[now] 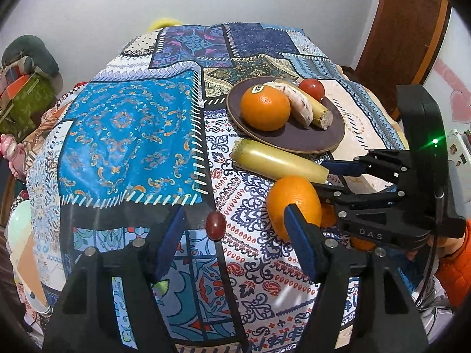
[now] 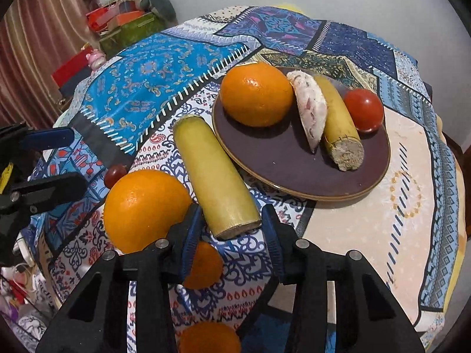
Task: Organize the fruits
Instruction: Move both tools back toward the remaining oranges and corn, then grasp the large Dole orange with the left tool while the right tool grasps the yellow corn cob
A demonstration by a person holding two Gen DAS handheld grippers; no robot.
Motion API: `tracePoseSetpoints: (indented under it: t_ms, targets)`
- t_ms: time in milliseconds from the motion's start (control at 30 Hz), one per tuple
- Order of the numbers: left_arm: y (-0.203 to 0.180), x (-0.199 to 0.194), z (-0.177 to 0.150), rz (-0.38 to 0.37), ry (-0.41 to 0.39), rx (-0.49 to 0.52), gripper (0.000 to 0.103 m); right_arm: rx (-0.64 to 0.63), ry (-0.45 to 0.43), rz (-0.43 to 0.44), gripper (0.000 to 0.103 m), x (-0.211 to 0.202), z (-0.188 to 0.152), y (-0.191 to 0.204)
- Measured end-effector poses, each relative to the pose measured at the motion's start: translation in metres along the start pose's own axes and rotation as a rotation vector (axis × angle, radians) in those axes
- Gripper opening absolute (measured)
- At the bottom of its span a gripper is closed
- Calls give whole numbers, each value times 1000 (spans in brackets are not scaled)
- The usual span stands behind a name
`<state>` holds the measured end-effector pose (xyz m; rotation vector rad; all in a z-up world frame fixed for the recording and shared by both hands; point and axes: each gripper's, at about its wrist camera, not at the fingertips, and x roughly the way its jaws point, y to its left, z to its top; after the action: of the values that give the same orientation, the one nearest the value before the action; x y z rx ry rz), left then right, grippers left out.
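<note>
A dark plate (image 2: 338,173) (image 1: 294,138) holds an orange (image 2: 256,94), a white-pink fruit slice (image 2: 312,108), a yellow cane piece (image 2: 338,120) and a tomato (image 2: 363,110). On the cloth lie a thick yellow-green cane piece (image 2: 215,173) (image 1: 279,161), a large orange (image 2: 144,209) (image 1: 294,203), a red grape (image 2: 114,173) (image 1: 215,226) and small oranges (image 2: 206,264). My right gripper (image 2: 232,244) is open, its fingers on either side of the cane piece's near end. My left gripper (image 1: 235,244) is open and empty, near the grape.
The patchwork cloth covers a round table (image 1: 129,135). Boxes and clutter (image 2: 123,26) stand beyond its far left edge. A wooden door (image 1: 406,29) is at the back right. The right gripper's body (image 1: 397,194) sits at the table's right side.
</note>
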<state>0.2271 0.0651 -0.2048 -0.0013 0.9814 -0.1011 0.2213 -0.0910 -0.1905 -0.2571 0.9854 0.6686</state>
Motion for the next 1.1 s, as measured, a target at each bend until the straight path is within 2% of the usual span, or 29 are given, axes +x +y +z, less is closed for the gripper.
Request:
tracePoseSetpoints:
  t_ms: [233, 467, 700, 967, 1100]
  targets:
    - [-8, 2, 0, -20, 11, -1, 68, -26, -25, 6, 37, -6, -6, -2]
    - [-26, 4, 2, -46, 17, 16, 69, 1, -43, 13, 37, -28, -22, -18]
    - [-42, 24, 0, -47, 51, 29, 69, 42, -26, -26, 37, -48, -46, -45]
    - [-42, 44, 0, -47, 77, -15, 68, 81, -6, -84, 37, -58, -68, -65]
    - [-40, 50, 2, -87, 86, -29, 62, 147, -1, -35, 37, -60, -78, -84]
